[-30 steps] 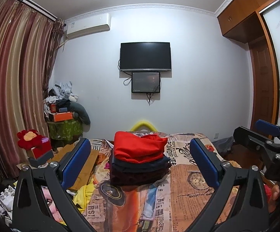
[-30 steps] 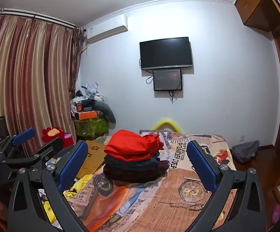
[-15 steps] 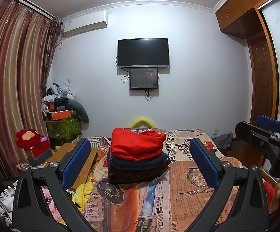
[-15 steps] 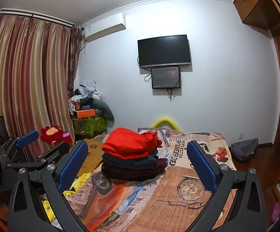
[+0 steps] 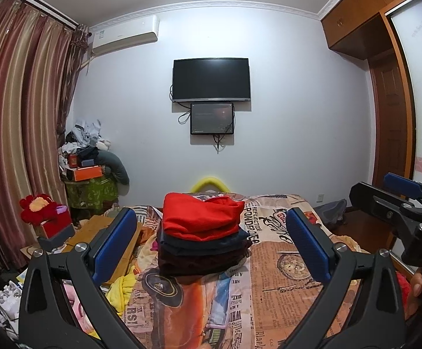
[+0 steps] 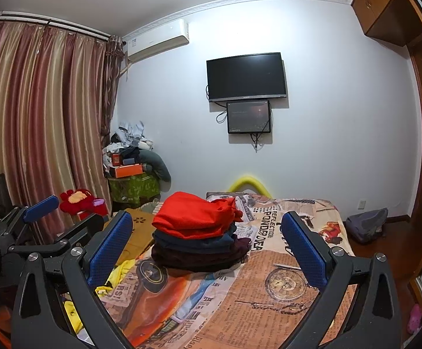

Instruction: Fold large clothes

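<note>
**Both claws wide and empty before the folded stack**

My left gripper and right gripper gape fully, holding nothing. The stack of folded clothes topped by a red fleece garment sits well ahead, between the blue pads, its long side running crosswise. It rests on the newspaper-print bedspread, below the black wall-mounted television.

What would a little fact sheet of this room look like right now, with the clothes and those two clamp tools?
place: bedroom, bed with a newspaper-print cover
clothes: folded stack on the bed, red garment on top, dark ones beneath
left gripper: jaws wide apart, empty, held above the bed
right gripper: jaws wide apart, empty, beside the left one
wall: dark television, smaller screen below
loose item: yellow cloth at the bed's left edge
</note>
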Demonstrator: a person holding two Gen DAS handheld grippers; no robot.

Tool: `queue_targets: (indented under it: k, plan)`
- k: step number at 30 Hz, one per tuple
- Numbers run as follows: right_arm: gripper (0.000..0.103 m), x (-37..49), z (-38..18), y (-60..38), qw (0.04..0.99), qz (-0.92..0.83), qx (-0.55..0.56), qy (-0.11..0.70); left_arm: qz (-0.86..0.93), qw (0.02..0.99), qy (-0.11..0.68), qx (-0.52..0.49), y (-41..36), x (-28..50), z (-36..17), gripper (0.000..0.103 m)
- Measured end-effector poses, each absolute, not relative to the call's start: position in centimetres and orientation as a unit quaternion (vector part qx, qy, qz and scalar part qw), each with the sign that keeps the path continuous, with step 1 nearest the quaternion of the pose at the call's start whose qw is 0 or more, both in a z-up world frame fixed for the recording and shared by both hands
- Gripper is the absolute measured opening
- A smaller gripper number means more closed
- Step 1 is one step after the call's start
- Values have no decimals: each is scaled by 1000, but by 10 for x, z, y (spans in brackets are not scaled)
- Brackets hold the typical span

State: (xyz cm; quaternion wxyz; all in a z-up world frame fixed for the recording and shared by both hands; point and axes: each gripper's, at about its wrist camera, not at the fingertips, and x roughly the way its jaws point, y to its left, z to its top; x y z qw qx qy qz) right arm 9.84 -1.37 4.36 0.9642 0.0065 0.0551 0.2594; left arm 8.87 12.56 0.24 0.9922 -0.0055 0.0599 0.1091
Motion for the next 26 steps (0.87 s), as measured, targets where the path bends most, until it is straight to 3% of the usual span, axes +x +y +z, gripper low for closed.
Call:
queue_targets:
  k: [26]
  plan:
    - [102, 98, 42, -9, 964, 260, 4, 58, 99, 993, 60, -23, 134, 83, 2, 103]
